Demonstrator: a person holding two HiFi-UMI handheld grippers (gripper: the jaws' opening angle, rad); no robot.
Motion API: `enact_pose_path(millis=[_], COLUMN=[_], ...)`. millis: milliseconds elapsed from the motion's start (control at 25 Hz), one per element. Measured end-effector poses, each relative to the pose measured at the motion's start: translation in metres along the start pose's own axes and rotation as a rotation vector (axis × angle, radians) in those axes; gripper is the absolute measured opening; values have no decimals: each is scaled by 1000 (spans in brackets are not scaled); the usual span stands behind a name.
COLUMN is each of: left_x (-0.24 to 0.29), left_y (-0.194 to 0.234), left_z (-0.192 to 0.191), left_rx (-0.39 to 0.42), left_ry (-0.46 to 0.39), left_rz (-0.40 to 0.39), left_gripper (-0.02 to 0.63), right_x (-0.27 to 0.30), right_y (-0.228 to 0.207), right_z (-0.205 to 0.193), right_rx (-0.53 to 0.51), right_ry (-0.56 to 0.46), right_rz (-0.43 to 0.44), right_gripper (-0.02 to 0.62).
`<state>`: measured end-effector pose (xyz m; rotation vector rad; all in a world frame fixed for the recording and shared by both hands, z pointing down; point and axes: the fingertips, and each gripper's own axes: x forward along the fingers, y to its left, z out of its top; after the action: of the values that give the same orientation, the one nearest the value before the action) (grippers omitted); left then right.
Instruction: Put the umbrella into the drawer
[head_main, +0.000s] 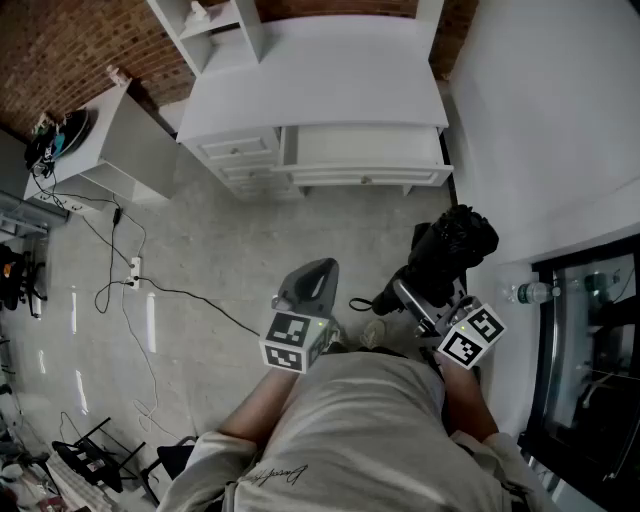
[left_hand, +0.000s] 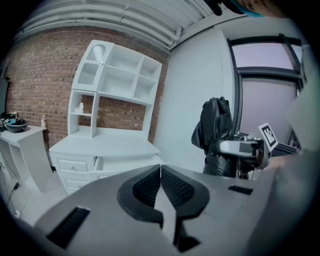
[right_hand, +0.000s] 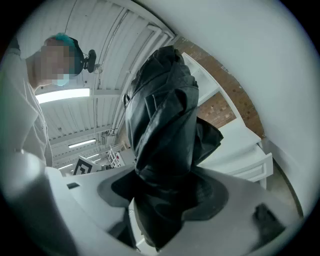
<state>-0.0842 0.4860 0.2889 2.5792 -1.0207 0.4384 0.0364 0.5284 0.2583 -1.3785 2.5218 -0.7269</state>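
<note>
The folded black umbrella (head_main: 455, 245) sticks out ahead of my right gripper (head_main: 418, 288), which is shut on it; in the right gripper view the crumpled fabric (right_hand: 162, 125) fills the space between the jaws of that gripper (right_hand: 165, 192). The left gripper view shows the same umbrella (left_hand: 214, 125) upright at the right. My left gripper (head_main: 310, 272) hangs level beside it, its jaws (left_hand: 160, 169) shut with nothing in them. The white desk's wide drawer (head_main: 365, 150) stands pulled open ahead of me, and shows again as the drawer (left_hand: 127, 161).
A white hutch with shelves (left_hand: 117, 85) tops the desk, with small drawers (head_main: 238, 152) to its left. A white side cabinet (head_main: 120, 140) stands far left. Cables and a power strip (head_main: 133, 268) lie on the floor. A water bottle (head_main: 528, 293) rests on the right ledge by a white wall.
</note>
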Motion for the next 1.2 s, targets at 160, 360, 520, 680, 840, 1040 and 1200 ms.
enact_pose_path(millis=[160, 360, 520, 680, 840, 1040, 1200], left_x=[0, 1, 0, -4, -9, -15, -22], left_y=[-2, -2, 4, 18, 31, 46, 57], left_z=[7, 4, 9, 11, 8, 9, 10], left_rx=[0, 18, 19, 15, 18, 4, 0], left_ry=[-9, -2, -8, -20, -17, -24, -30], left_rz=[-14, -21, -39, -47, -57, -92, -106], left_gripper=[17, 17, 17, 17, 17, 17, 17], right_x=[2, 4, 12, 23, 35, 48, 55], right_y=[2, 1, 5, 12, 20, 28, 33], right_z=[-2, -2, 0, -2, -9, -15, -16], right_rx=[-3, -19, -22, -29, -44, -44, -45], right_ry=[7, 5, 3, -6, 9, -8, -12], right_rz=[0, -6, 3, 1, -16, -37, -55], right_gripper=[267, 267, 267, 267, 267, 267, 267])
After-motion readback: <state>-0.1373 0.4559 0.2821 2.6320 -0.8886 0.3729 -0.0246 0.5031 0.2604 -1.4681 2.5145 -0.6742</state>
